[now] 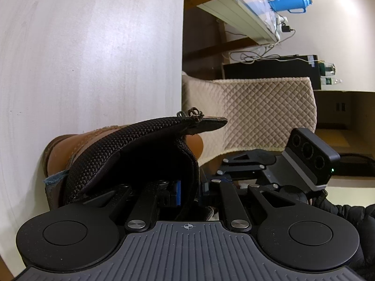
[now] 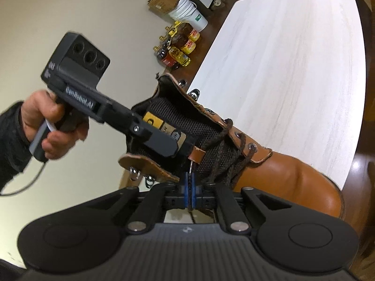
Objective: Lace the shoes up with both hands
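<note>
Boot (image 2: 293, 175) on the pale table (image 2: 293, 70), tan leather, toe pointing away from the person, ankle end open and facing both tools. Laces are only partway up: the dark braided lace (image 2: 230, 154) criss-crosses the lower eyelets, while the metal hooks (image 2: 195, 93) higher on the far flap sit bare.

Left gripper (image 2: 168, 145), held in the person's left hand (image 2: 49, 126), reaches into the boot's mouth, and in its own view the padded mesh collar (image 1: 131, 145) fills the space between its fingers. It looks clamped on that collar, steadying the boot, though the pads themselves are hidden behind the fabric.

Right gripper (image 2: 190, 187) sits low at the near flap (image 2: 150, 166), blue pads pressed together. A thin dark strand seems to run down from between them, so I judge it is pinching the lace end, but the strand is too small to be sure.

Handling, as a judgement: this boot is heavy and stiff in the sole and toe, so it should stay put under a pull, but the flaps and tongue are floppy and will fold if pushed. That lace is soft, rough-braided cord, grippy rather than slippery, limp beyond the pinch. Best hold is close to its tip, so the end stays pointed enough to loop round the next hook, with the collar grip keeping the flap from drifting.
</note>
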Demonstrator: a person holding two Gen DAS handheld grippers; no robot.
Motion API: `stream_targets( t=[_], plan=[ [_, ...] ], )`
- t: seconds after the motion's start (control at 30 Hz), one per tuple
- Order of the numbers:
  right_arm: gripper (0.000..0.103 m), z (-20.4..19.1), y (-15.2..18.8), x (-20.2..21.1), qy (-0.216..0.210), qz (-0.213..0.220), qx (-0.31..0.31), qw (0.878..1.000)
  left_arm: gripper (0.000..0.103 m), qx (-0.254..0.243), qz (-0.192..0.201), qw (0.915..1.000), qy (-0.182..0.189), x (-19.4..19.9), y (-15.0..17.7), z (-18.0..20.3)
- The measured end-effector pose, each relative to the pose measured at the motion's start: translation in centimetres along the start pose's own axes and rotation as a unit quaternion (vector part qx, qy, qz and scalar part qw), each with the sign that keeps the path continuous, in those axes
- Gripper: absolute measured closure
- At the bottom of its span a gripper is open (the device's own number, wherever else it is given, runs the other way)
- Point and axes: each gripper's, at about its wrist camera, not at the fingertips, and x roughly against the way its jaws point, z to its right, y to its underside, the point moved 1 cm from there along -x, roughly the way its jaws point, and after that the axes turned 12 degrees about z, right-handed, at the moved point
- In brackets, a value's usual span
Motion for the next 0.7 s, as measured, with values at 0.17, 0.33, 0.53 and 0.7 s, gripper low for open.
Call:
stream_targets(
  t=[0.17, 0.33, 0.53, 0.7],
  plan=[
    [0.099, 0.3, 0.0, -0.1, 0.011, 0.020, -0.024, 0.999, 0.090, 0.000, 0.001, 1.0000, -0.002, 0.2, -0.1, 0.0],
    [0.096, 1.2, 1.2, 0.0, 0.016, 0.064, -0.095, 0.993, 0.090, 0.001, 0.000, 1.0000, -0.005, 0.2, 0.1, -0.1],
    [0.091, 0.8, 1.8, 0.9, 0.020, 0.054, -0.088, 0.994, 0.091, 0.004, 0.003, 1.0000, -0.002, 0.2, 0.2, 0.0],
    [0.099, 0.2, 1.5, 0.6, 0.018, 0.050, -0.057, 0.997, 0.091, 0.002, 0.002, 1.0000, -0.004, 0.0, 0.2, 0.2]
  ],
)
